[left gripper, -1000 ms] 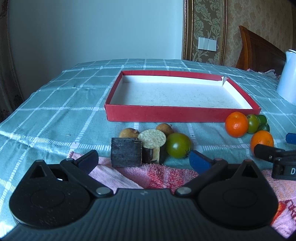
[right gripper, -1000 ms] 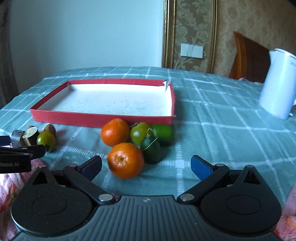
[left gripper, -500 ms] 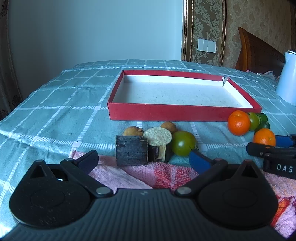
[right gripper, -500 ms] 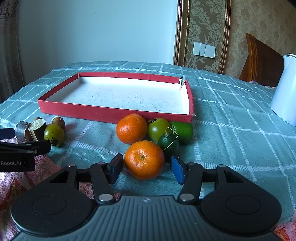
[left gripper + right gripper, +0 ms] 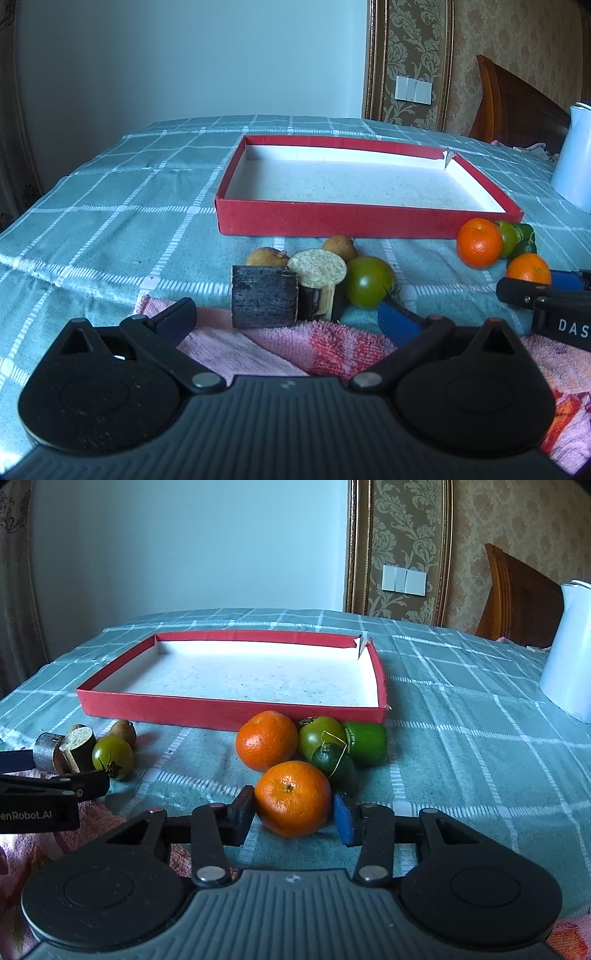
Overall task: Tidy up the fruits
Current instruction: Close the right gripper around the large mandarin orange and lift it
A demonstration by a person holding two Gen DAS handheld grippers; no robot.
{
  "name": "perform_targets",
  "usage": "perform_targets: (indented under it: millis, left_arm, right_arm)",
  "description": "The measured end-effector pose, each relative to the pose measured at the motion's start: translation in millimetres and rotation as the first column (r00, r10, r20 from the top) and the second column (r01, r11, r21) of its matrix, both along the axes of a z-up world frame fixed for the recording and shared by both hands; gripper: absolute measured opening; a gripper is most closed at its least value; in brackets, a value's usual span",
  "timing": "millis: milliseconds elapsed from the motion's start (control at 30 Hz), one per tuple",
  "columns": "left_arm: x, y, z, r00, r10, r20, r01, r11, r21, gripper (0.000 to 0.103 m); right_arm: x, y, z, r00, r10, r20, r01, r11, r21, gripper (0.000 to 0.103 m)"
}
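We see a table under a teal checked cloth (image 5: 461, 716). Ahead of our right gripper (image 5: 293, 814) lie two oranges (image 5: 293, 797), green fruits (image 5: 364, 743) and a red tray (image 5: 229, 712); far right, a white kettle (image 5: 569, 672); left, a pink towel (image 5: 280, 343).

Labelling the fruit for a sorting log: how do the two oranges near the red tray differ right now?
The near orange sits between the right gripper's closing jaws; the far orange is free, close by the red tray's front wall. The near one shows its stem end towards the camera; the far one shows plain peel. The near one sits beside a dark green fruit, the far one beside a green tomato. Both are round, bright orange, and outside the tray.
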State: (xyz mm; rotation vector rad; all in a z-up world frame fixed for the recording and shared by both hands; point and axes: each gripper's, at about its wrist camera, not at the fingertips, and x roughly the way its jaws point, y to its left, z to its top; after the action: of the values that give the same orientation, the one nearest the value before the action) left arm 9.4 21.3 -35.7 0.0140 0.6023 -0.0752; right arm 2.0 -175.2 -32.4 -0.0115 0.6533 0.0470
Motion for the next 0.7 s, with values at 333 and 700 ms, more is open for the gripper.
perform_targets:
  millis: [333,700]
  left_arm:
    - [1.2,0.7,-0.5,1.0,0.002,-0.007,-0.002,1.0,-0.005,0.103]
    - [2.5,-1.1,-0.9,1.0,0.002,-0.012,-0.002,1.0,-0.003,0.103]
  right_arm:
    - [-7.7,-5.5,5.3,0.999,0.021,0.03,-0.023,0.997,0.072,0.043]
    - [3.8,-4.8,34.7,0.99,0.039,0.136,-0.043,0.999,0.023,0.043]
